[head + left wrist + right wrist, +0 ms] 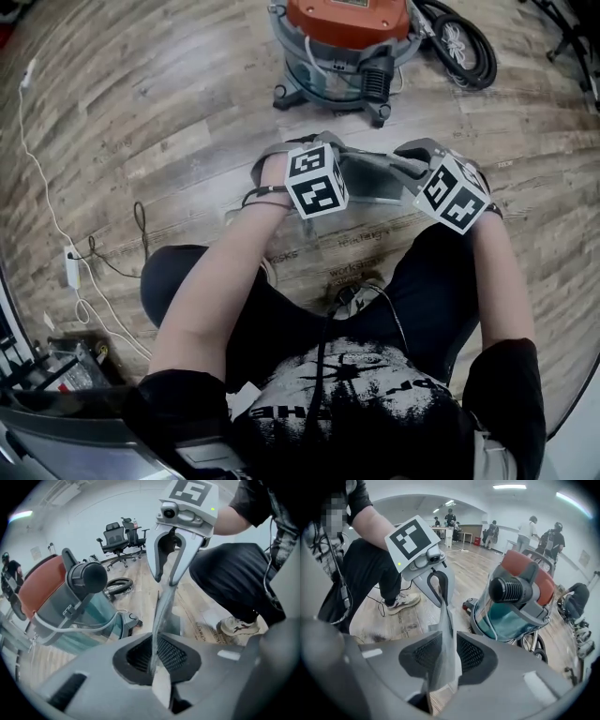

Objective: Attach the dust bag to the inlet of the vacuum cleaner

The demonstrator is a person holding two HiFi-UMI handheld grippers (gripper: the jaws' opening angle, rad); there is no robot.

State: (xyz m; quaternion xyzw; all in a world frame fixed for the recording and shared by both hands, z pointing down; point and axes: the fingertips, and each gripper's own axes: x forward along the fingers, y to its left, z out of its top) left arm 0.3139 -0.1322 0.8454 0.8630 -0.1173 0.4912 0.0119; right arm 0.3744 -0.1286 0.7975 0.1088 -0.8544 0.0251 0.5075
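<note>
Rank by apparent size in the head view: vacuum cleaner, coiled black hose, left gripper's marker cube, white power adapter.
vacuum cleaner, though cropped at the top
coiled black hose and marker cube: alike; the cube is nearer the camera, so unranked
white power adapter

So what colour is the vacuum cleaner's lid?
Orange-red; the lid shows best in the head view.

Both of your arms reach forward and point steeply down. Your left claw (156, 644) pinches the dust bag (164, 606). Your right claw (445, 644) has its jaws slightly apart around it.
</note>
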